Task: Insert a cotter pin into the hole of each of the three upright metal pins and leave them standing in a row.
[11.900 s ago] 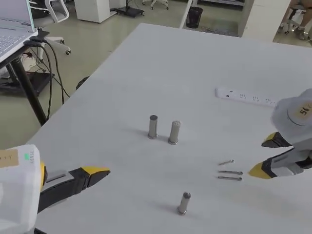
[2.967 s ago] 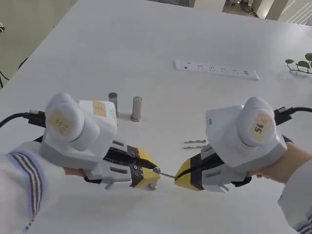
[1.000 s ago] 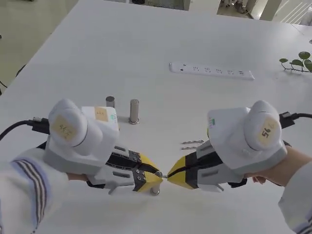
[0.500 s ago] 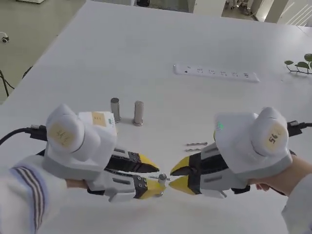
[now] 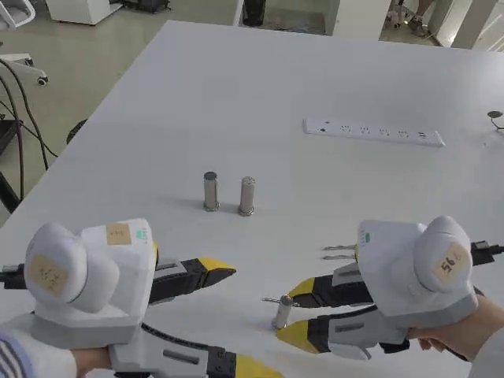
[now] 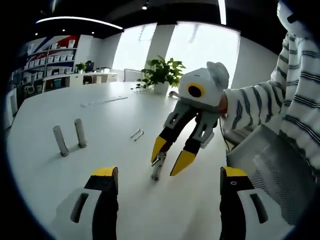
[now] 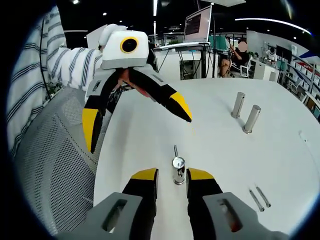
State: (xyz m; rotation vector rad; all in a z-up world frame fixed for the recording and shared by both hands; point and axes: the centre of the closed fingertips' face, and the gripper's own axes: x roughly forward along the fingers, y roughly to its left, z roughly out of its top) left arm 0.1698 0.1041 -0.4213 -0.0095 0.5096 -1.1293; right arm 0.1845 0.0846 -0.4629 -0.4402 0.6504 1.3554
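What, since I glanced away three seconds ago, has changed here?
The left gripper let go of the near metal pin and drew back; the right gripper released the cotter pin, now through it. Both are open. The far pins and spare cotter pins stayed.

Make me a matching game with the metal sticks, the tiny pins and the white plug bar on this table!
Things:
1. nearest metal pin
2. far metal pins
3. loose cotter pins
4. power strip

Clues:
A. long, white, with sockets
B. has a cotter pin through its top
C. thin, lying flat
D. standing side by side

Pairs: 1-B, 2-D, 3-C, 4-A
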